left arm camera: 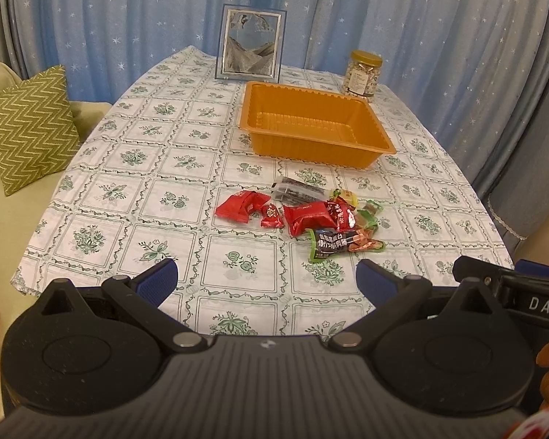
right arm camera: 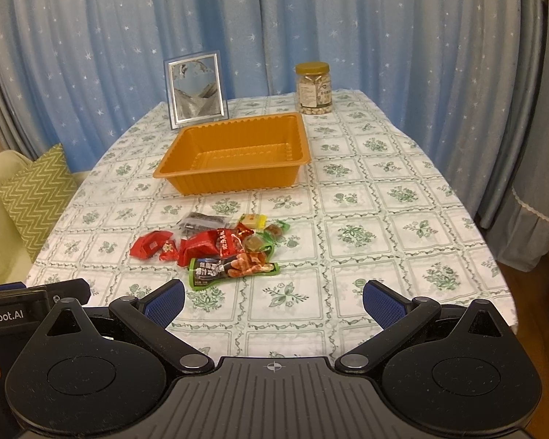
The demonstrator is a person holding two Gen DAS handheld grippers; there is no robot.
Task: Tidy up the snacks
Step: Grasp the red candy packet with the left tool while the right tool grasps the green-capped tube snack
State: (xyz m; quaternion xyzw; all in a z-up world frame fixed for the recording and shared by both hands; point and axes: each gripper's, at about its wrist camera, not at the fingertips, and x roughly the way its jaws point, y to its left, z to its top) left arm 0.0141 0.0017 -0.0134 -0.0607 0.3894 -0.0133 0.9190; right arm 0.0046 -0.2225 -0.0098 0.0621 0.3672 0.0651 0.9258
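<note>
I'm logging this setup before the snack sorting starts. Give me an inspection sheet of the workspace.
Surface: table with floral tablecloth, flat.
Job's things: orange tray empty; snack packets heaped loosely on the cloth in front of it.
Clutter: picture frame upright and lidded jar, both behind the tray.
Grippers: left gripper and right gripper open, empty, short of the packets.
Cables: nothing seen.
Surroundings: blue starred curtains; zigzag cushion on a sofa at left.
</note>
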